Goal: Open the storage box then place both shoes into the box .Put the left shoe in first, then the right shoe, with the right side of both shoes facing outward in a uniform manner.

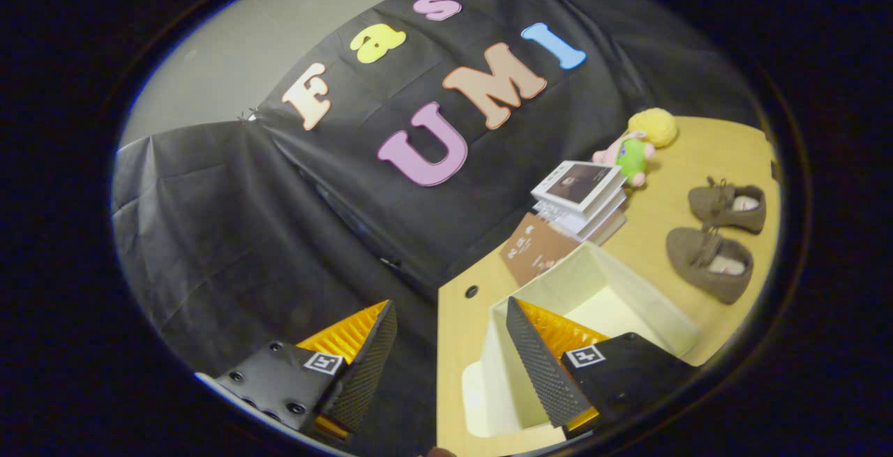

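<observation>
We see the pale rectangular plastic storage box (649, 303) already open & empty, both brown suede shoes (710, 263) on the wooden table (453, 373), gripper (450, 328) spread wide w/ nothing held.

The gripper view looks tilted from close above the storage box (593, 289) toward the booth wall (279, 234)
</observation>
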Demonstrator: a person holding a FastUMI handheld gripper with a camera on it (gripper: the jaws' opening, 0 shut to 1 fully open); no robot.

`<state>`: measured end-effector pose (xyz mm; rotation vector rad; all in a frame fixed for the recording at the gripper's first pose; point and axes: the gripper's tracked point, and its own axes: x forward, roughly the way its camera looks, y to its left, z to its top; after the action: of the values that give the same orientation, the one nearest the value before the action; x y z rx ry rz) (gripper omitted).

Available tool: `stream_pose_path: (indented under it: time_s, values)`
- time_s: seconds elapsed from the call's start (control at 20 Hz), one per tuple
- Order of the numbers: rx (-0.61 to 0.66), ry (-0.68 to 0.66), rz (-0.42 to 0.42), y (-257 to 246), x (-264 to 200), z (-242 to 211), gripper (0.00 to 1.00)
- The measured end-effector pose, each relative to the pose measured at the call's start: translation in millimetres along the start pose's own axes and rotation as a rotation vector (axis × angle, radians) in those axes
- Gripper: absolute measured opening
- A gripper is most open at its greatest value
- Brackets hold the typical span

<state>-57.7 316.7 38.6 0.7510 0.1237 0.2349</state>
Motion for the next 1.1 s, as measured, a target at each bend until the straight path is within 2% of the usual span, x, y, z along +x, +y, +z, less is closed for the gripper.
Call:
stream_pose_path:
  time_s: [0.15, 0.3, 0.45, 0.6, 0.7, 0.8, 1.05, 1.1]
  values:
    - [-0.112, -0.021, -0.157, -65, -1, 42, 0.99]
    - [-0.250, 0.019, -0.349, -135, -1, 74, 0.99]
    - [-0.378, 0.129, -0.542, -204, -4, 83, 0.99]
    - [-0.517, 0.329, -0.699, -266, -12, 71, 0.99]
    - [-0.574, 0.471, -0.746, -299, -8, 59, 0.99]
    - [-0.567, 0.575, -0.747, -319, 4, 44, 0.98]
    - [-0.572, 0.742, -0.761, -367, 5, 19, 0.96]
    - [-0.578, 0.769, -0.756, -374, 7, 16, 0.93]
